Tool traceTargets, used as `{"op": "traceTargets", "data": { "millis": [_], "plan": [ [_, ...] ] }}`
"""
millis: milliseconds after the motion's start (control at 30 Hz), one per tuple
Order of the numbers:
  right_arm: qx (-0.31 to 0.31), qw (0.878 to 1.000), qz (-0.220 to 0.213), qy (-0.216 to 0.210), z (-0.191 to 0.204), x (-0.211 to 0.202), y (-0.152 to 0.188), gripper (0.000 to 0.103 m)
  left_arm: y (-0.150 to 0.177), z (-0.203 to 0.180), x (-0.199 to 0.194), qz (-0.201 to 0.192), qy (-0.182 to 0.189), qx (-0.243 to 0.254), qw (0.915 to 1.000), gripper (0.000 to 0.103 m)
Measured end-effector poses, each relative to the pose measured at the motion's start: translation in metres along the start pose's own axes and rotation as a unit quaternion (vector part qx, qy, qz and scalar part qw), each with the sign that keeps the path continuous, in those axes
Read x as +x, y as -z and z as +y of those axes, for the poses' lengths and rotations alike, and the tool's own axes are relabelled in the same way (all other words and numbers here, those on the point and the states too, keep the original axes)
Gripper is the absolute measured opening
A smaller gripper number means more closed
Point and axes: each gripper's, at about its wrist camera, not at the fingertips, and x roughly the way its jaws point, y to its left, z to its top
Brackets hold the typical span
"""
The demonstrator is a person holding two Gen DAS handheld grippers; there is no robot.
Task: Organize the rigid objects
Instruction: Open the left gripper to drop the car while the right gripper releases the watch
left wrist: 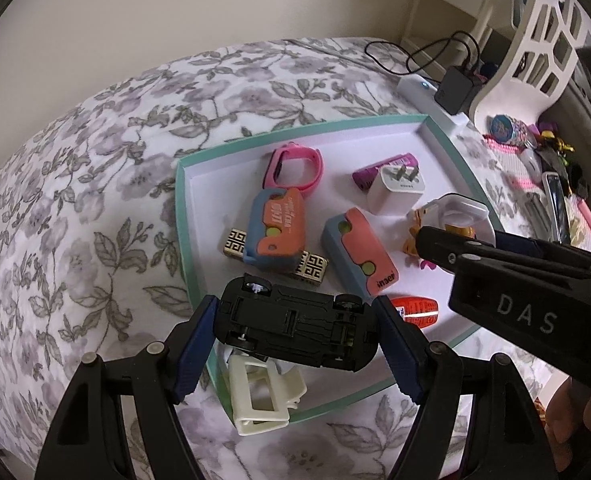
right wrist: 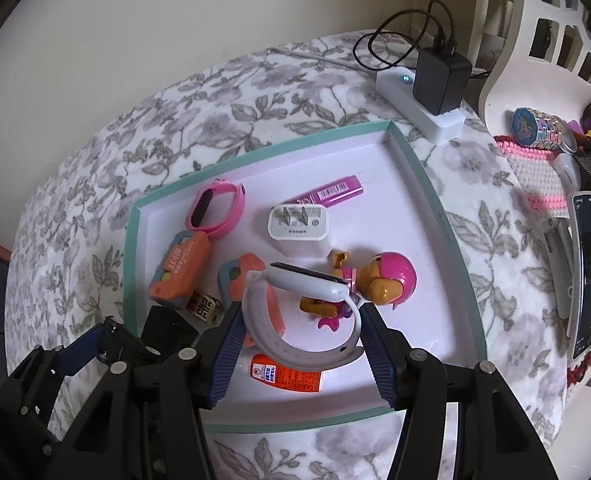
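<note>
A bed with a floral bedspread (right wrist: 295, 92) carries everything. On it lies a shallow teal-edged box lid (right wrist: 423, 168) with a white floor, holding most of the small things.

The left gripper (left wrist: 295, 326) has its jaws clamped on a black toy car (left wrist: 295, 324), turned underside up, one pad at each end; the car hangs over the lid's near left corner, above a cream hair claw clip (left wrist: 261, 400) that straddles the lid's rim.

The right gripper (right wrist: 295, 334) has its jaws clamped on the strap loop of a white smartwatch (right wrist: 307, 280), held over the middle of the lid, its screen on edge just beside a toy puppy figure (right wrist: 379, 284) with a pink helmet.

Inside the lid also lie a pink smartwatch (right wrist: 215, 208), two orange-and-blue cases (left wrist: 279, 228), the nearer one (left wrist: 359, 256) beside the car, a white plug adapter (right wrist: 297, 226), a magenta tube (right wrist: 331, 194), a small gold-patterned box (left wrist: 313, 266) and a red-orange packet (right wrist: 285, 372).

Beyond the lid, a black charger (right wrist: 441, 80) sits in a white power strip (right wrist: 399, 92).
</note>
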Motion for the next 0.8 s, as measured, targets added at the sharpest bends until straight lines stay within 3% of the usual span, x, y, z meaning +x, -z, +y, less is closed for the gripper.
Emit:
{"op": "traceTargets", "data": {
  "millis": [367, 467, 533, 800],
  "plan": [
    [-0.003, 1.0, 0.006, 0.0, 0.001, 0.002, 0.001, 0.061, -0.001, 0.0, 0.001, 0.002, 0.001, 0.0, 1.0, 0.078],
    [-0.001, 1.0, 0.003, 0.0, 0.001, 0.001, 0.0, 0.065, -0.001, 0.003, 0.0, 0.0, 0.0, -0.004, 1.0, 0.078],
    [0.001, 1.0, 0.0, -0.001, 0.001, 0.0, 0.0, 0.07, -0.002, 0.005, -0.002, -0.003, -0.001, -0.008, 1.0, 0.078],
    [0.008, 1.0, -0.007, 0.0, -0.002, -0.003, -0.001, 0.07, -0.004, 0.024, -0.005, -0.008, -0.012, -0.047, 0.9988, 0.078]
  ]
}}
